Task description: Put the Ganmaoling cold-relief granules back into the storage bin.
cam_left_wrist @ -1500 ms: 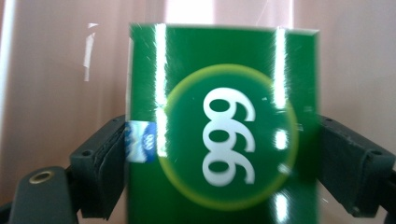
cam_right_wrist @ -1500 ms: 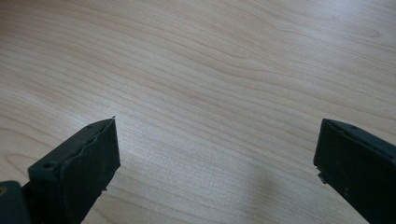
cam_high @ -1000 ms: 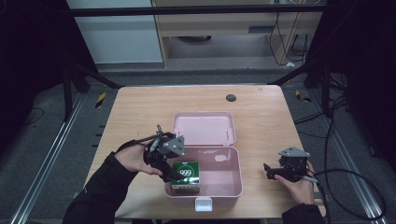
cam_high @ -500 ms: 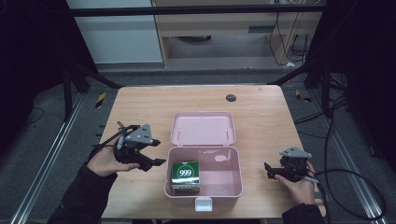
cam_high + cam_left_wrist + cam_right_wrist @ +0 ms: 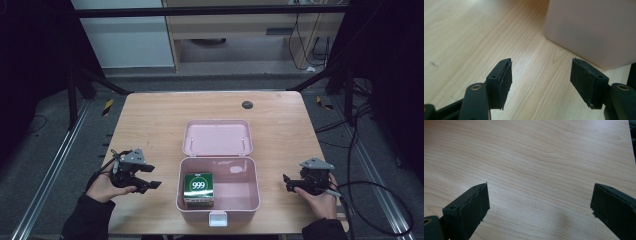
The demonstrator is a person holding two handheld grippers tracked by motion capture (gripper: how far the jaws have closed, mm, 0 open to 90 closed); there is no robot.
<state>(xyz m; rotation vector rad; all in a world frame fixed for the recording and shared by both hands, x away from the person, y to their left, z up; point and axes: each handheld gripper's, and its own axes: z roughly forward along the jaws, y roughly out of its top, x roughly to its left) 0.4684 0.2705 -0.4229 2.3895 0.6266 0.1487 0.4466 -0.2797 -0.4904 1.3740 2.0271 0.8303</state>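
A pink box (image 5: 218, 195) sits open near the front middle of the wooden surface (image 5: 150, 120), its lid (image 5: 217, 138) laid back flat behind it toward the far side. Inside the box, against its left wall, stands a green carton (image 5: 198, 187) with "999" printed in a white circle on its top; the rest of the box floor is bare pink. The left hand-held gripper (image 5: 150, 180) is held just above or on the surface to the left of the box, near it but not touching, its jaws pointing toward the box wall. In the left gripper view the left hand-held gripper (image 5: 541, 82) has its jaws spread wide with nothing between them but bare wood, and the pink wall of the box (image 5: 594, 30) rises just ahead and to the right. The right hand-held gripper (image 5: 289, 182) is to the right of the box, apart from it, gripped by the person's hand (image 5: 320, 200) at the surface's front right. In the right gripper view the right hand-held gripper (image 5: 539, 205) also has its jaws wide apart and empty, with bare wood grain ahead. A small dark round spot (image 5: 247, 104) lies on the surface well behind the lid.
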